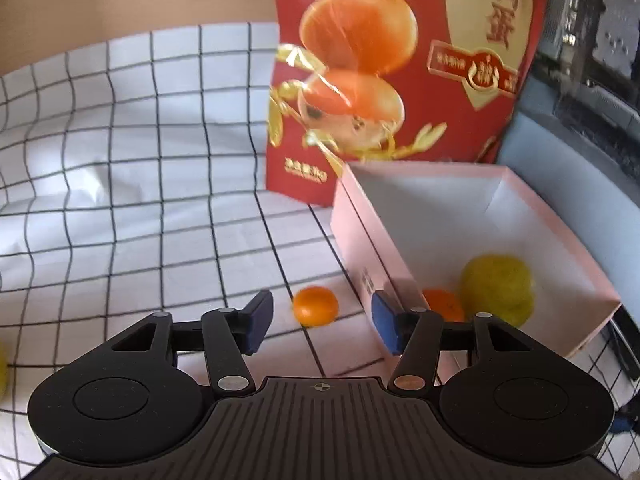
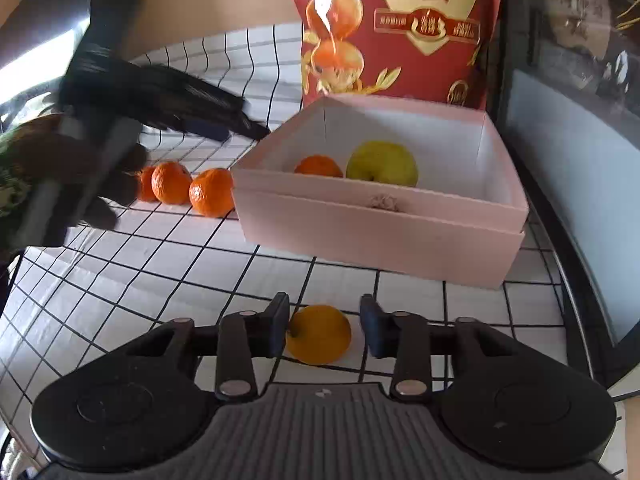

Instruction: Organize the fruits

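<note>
Right wrist view: right gripper (image 2: 324, 326) spread wide, fingers at 9 and 3 o'clock of a yellow-orange fruit (image 2: 319, 335) lying on the grid-patterned cloth (image 2: 140, 264); left pad seemingly touching or just beside the fruit, right pad apart from it with a gap. Farther out at 12 o'clock, a pink box (image 2: 380, 236), open-topped, holding a small mandarin (image 2: 319, 167) and, just beside it at 3 o'clock, a yellow-green fruit (image 2: 382, 163). Outside the box at its 9 o'clock, on the cloth, three mandarins (image 2: 211, 192) in a row, touching or nearly so. Above those, at 10 o'clock, the left gripper (image 2: 224, 130), blurred. Behind the box, a red bag (image 2: 400, 28) printed with oranges, standing upright. Left wrist view: left gripper (image 1: 324, 320) open wide, nothing between the fingers; right pad in line with the near wall of the pink box (image 1: 560, 232), contact impossible to tell. Between the fingers and farther off, one mandarin (image 1: 315, 306) on the cloth (image 1: 120, 200), just beside the box's outer wall. Inside, an orange mandarin (image 1: 444, 304) beside the yellow-green fruit (image 1: 498, 288). Red bag (image 1: 440, 120) upright at 12 o'clock.
</note>
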`<state>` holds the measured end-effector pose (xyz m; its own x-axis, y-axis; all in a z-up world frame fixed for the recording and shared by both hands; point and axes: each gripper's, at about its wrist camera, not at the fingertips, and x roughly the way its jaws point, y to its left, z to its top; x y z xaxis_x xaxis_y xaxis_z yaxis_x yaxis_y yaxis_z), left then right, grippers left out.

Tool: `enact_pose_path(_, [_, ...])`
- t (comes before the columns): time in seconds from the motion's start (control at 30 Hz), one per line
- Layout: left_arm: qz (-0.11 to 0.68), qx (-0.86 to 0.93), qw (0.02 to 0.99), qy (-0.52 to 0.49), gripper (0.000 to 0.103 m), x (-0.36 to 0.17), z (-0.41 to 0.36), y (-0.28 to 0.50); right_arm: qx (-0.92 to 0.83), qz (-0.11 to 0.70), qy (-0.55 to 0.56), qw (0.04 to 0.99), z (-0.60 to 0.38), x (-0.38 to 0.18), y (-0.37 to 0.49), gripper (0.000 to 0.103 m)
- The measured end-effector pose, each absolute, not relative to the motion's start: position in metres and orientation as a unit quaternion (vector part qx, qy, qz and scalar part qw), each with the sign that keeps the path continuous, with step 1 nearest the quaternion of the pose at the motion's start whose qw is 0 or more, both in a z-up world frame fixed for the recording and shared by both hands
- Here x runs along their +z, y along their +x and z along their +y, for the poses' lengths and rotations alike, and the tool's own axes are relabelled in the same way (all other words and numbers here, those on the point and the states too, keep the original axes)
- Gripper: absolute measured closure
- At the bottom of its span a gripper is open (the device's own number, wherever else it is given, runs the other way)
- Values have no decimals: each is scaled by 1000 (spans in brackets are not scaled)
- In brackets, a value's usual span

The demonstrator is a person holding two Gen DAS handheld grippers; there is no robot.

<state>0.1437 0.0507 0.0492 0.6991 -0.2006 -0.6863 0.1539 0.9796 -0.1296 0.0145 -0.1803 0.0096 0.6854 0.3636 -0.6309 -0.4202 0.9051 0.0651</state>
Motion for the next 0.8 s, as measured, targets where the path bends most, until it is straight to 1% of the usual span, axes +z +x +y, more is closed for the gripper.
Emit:
enact_pose_path(0.07, [375, -108, 920, -32, 45, 46, 52, 135, 209, 320, -45, 923, -183, 6, 11, 45])
enact_pose_path(0.13, [373, -116, 920, -29, 45, 44, 55, 127, 214, 317, -38, 923, -187, -1, 10, 41])
enact_pose_path(0.33, [375, -145, 915, -23, 45, 44, 69, 94, 214, 326, 0, 921, -196, -2, 16, 39])
enact_pose_path(0.47, [379, -151, 913, -7, 45, 39, 68, 77, 204, 321, 7, 925, -198, -2, 16, 35])
enact_pose_path(0.57, [381, -154, 912, -10, 46, 31, 67, 76, 198, 323, 7, 925, -198, -3, 17, 32])
enact_pose_path(0.67, [367, -149, 918, -4, 48, 30, 64, 80, 195, 326, 9, 925, -198, -4, 18, 29])
enact_pose_path(0.8, [364, -148, 920, -1, 48, 29, 58, 86, 194, 331, 16, 923, -199, -4, 20, 27])
